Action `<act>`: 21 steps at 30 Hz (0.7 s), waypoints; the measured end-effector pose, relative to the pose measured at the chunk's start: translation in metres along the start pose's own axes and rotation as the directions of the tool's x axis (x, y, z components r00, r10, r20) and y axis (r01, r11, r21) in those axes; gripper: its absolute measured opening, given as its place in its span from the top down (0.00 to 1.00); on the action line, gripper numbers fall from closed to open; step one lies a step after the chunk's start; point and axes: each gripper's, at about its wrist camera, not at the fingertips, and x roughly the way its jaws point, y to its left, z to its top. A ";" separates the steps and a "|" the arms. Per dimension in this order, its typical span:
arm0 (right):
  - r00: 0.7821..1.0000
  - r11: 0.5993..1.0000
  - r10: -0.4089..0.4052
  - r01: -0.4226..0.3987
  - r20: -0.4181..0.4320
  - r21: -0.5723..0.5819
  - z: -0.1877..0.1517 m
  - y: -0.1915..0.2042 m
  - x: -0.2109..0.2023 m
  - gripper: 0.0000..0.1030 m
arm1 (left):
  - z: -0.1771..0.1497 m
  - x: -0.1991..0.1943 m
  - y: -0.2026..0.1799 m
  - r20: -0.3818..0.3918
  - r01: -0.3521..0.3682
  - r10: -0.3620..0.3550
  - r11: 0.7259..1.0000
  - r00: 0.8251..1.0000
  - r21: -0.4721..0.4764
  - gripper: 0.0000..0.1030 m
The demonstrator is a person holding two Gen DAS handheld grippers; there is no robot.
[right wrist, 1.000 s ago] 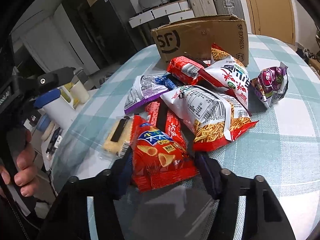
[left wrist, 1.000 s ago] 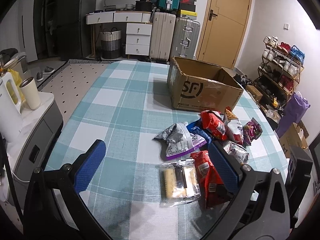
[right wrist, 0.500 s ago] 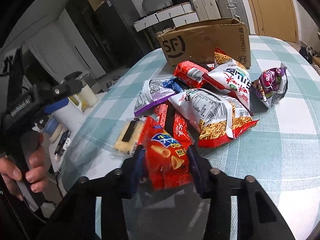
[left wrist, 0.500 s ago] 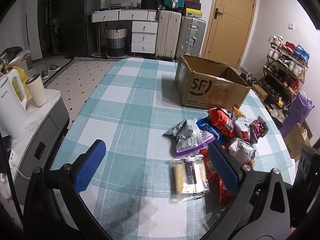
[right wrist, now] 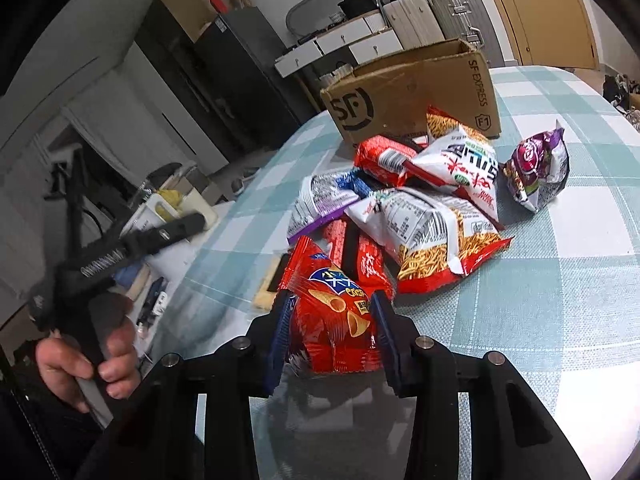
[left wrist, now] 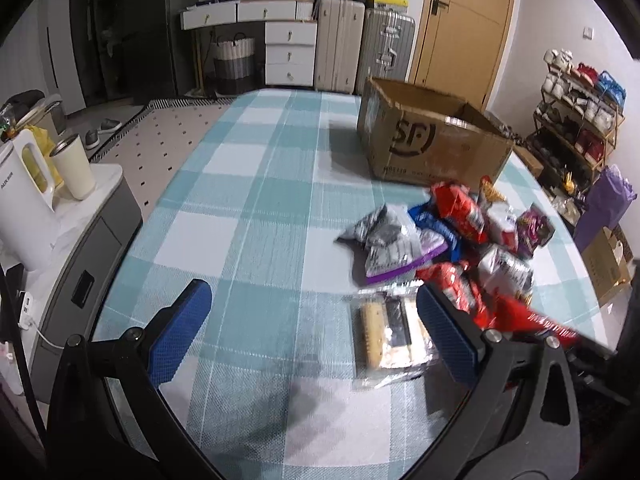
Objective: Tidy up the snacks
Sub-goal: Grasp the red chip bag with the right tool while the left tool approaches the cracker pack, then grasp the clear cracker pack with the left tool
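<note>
The right gripper [right wrist: 332,334] has just been closing, and now its jaws pinch a red chip bag [right wrist: 334,320] at the near edge of the snack pile [right wrist: 420,208] — the picking-up step. The left gripper [left wrist: 310,330] hangs with jaws spread wide and nothing in them. Next, I think, the bag must go up and over into the cardboard box [right wrist: 416,92] behind the pile — without slipping.

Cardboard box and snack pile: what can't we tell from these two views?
- Cardboard box contents: both views, its walls hide the inside.
- Red snack bag bottom: right wrist view, right claw fingers cover it; blurred in the left.
- Clear cracker pack: left claw finger overlaps its edge.
</note>
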 end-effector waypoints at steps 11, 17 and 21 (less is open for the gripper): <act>0.998 1.000 0.006 -0.007 0.057 0.016 0.003 -0.008 -0.022 0.61 | -0.015 0.031 -0.025 -0.082 0.015 -0.011 0.998 0.997 0.053 0.01; 0.997 1.000 0.005 -0.007 0.073 0.027 0.000 -0.014 -0.029 0.61 | -0.019 0.051 -0.043 -0.121 0.008 0.002 0.997 0.993 0.077 0.01; 0.997 1.000 -0.004 0.002 0.078 0.029 -0.002 -0.018 -0.033 0.61 | -0.020 0.060 -0.051 -0.131 0.002 0.010 0.996 0.991 0.093 0.01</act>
